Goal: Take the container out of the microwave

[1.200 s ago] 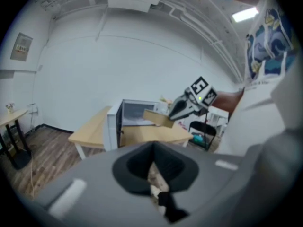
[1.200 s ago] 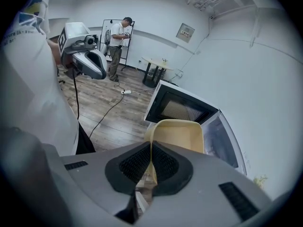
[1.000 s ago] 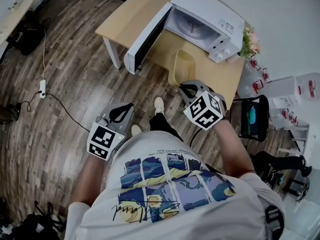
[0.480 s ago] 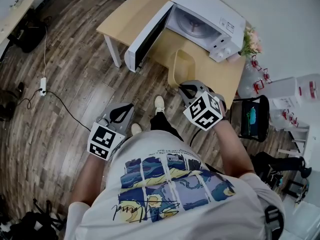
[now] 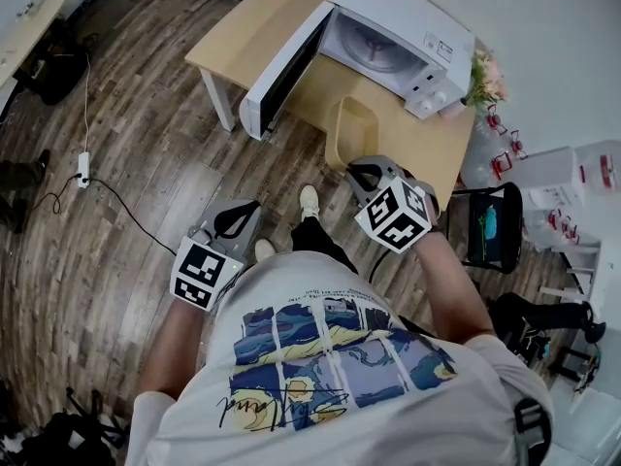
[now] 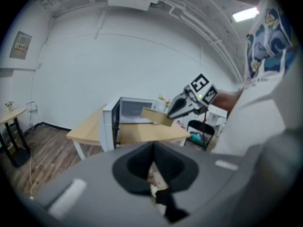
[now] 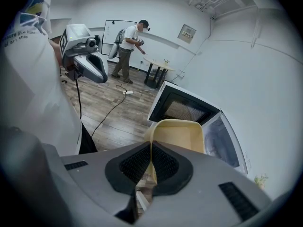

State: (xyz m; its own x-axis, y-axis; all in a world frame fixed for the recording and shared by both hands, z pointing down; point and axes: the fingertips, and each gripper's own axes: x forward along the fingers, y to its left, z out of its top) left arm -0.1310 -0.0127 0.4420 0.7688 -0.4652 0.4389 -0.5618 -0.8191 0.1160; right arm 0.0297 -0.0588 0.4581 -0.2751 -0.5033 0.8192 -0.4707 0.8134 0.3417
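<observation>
From the head view, my right gripper (image 5: 353,168) is clamped on the near rim of the yellow container (image 5: 355,124). The container is outside the microwave (image 5: 393,37), in front of its open door (image 5: 281,71) and over the wooden worktop (image 5: 243,37). My left gripper (image 5: 234,216) hangs lower, over the plank floor (image 5: 126,163), well apart from the container.

In the left gripper view, the left gripper (image 6: 152,150) has its jaws together with nothing between them. Past it, my right gripper (image 6: 174,112) holds the container (image 6: 156,117) tilted in front of the microwave (image 6: 135,110), above the worktop (image 6: 142,135).

In the right gripper view, the right gripper (image 7: 151,150) is closed on the thin rim of the container (image 7: 182,135), which stands edge-up between the pads. Behind it are the open door (image 7: 182,109) and the microwave's pale cavity (image 7: 222,138). My left gripper (image 7: 90,63) shows at the upper left, and far back a person (image 7: 128,48) stands by a round table (image 7: 158,67).
</observation>
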